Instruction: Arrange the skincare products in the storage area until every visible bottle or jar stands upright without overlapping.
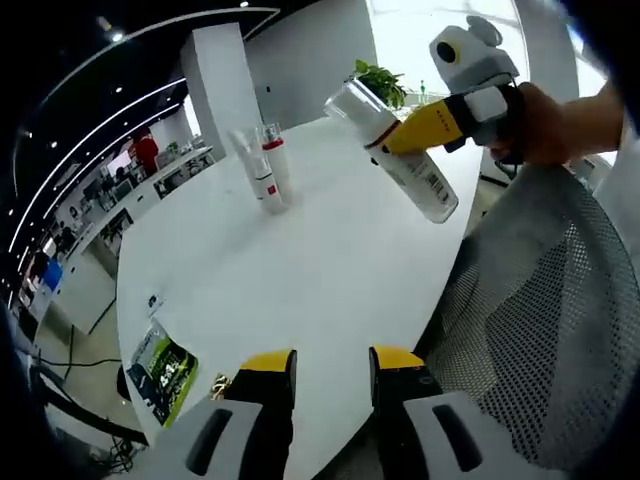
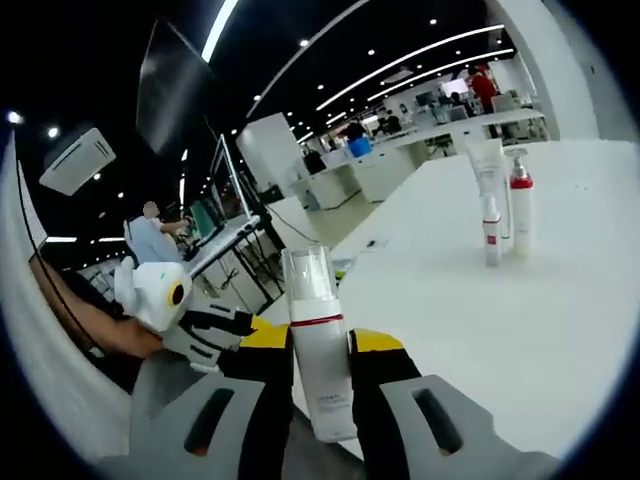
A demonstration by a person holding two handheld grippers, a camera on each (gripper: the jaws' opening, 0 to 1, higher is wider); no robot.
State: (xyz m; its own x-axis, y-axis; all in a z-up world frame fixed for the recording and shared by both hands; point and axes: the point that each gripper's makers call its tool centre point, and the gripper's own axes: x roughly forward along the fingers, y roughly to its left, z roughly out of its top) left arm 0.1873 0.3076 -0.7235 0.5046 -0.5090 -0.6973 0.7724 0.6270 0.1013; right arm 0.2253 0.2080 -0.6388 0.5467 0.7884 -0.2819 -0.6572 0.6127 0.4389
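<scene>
Right gripper [image 2: 320, 345] pinches a white bottle [image 2: 320, 350] between its yellow-tipped jaws, pressed against the bottle's sides just below its red band. In the right gripper view the bottle rises straight up between the jaws, clear cap on top, with its base cut off behind them. In the left gripper view the same gripper [image 1: 395, 135] comes in from the upper right, carried in a person's hand [image 1: 545, 125], and the bottle [image 1: 395, 150] hangs tilted above the white table [image 1: 330, 270], clear of its surface; the printed label is too small to read.

Left gripper [image 1: 332, 362] holds nothing, its two jaws spread with table edge showing in the gap. In the right gripper view it [image 2: 225, 330] sits just left of the right jaws, partly hidden behind them, so its state cannot be judged there.

Ahead of the left jaws, well apart from them, stand the other skincare items [image 1: 268, 170], close together and upright. They overlap in both views; three seem to be there, one tube and two slimmer red-marked bottles [image 2: 505, 205], though the count is uncertain.

One green booklet [image 1: 162, 368] lies at the table edge, left of the left jaws. One mesh chair back [image 1: 545, 330] fills the space to their right, cut off by the frame.
</scene>
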